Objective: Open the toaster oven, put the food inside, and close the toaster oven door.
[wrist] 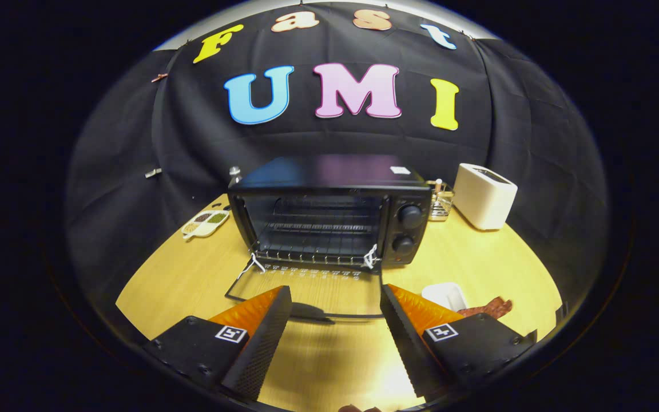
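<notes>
Toaster oven (329,214) sits centre frame, door (306,294) folded down. Gripper (335,326) fingers stand apart, empty. Food (487,308) lies lower right beside a white dish (445,294). Approach low; clamp it evenly.

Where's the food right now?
In the gripper view, the food lies on the table beside a white dish, right of the open gripper, outside the toaster oven.

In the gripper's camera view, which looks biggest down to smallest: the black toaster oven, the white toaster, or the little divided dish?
1. Toaster oven
2. White toaster
3. Divided dish

All stand beyond the open gripper.
</notes>
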The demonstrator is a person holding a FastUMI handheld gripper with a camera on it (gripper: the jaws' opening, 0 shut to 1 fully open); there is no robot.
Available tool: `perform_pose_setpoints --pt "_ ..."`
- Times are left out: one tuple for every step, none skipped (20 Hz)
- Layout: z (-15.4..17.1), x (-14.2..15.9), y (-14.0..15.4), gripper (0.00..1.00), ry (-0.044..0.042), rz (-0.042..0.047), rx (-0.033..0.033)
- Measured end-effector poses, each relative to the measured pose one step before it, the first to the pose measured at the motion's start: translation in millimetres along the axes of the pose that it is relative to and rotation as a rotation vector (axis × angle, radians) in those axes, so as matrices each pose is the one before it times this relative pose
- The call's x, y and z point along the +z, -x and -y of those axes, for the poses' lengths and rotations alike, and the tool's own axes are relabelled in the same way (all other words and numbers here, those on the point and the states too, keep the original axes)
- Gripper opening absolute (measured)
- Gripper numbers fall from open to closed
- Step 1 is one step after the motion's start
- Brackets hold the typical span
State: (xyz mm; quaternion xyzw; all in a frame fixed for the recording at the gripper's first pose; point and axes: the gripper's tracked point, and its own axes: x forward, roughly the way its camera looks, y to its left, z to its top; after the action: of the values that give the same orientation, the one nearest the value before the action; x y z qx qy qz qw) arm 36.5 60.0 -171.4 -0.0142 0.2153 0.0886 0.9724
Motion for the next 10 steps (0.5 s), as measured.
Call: perform_pose_setpoints --pt "12.17 10.32 6.62 0.97 0.00282 0.00592 -0.01237" --pt "10.58 10.0 7.56 0.97 -0.00096 0.008 -0.00067" --pt "9.1 10.16 5.75 0.97 -0.00941 0.00868 0.00425" --pt "12.13 9.71 4.34 0.97 -0.00528 0.01369 -0.00182" --pt "13.71 5.9 2.43 0.97 0.00074 0.00822 -0.01049" --pt "13.61 3.69 1.07 0.97 0.0055 0.00123 -0.00726" --pt "12.64 -0.69 0.46 0.97 0.00554 -0.00629 -0.00475" --pt "12.29 -2.1 -0.38 0.97 0.00263 -0.01253 0.00022" --pt "13.1 -4.62 -0.85 0.97 0.00114 -0.01865 -0.00155" --pt "13.26 -4.6 -1.39 0.97 -0.00707 -0.01645 -0.00007"
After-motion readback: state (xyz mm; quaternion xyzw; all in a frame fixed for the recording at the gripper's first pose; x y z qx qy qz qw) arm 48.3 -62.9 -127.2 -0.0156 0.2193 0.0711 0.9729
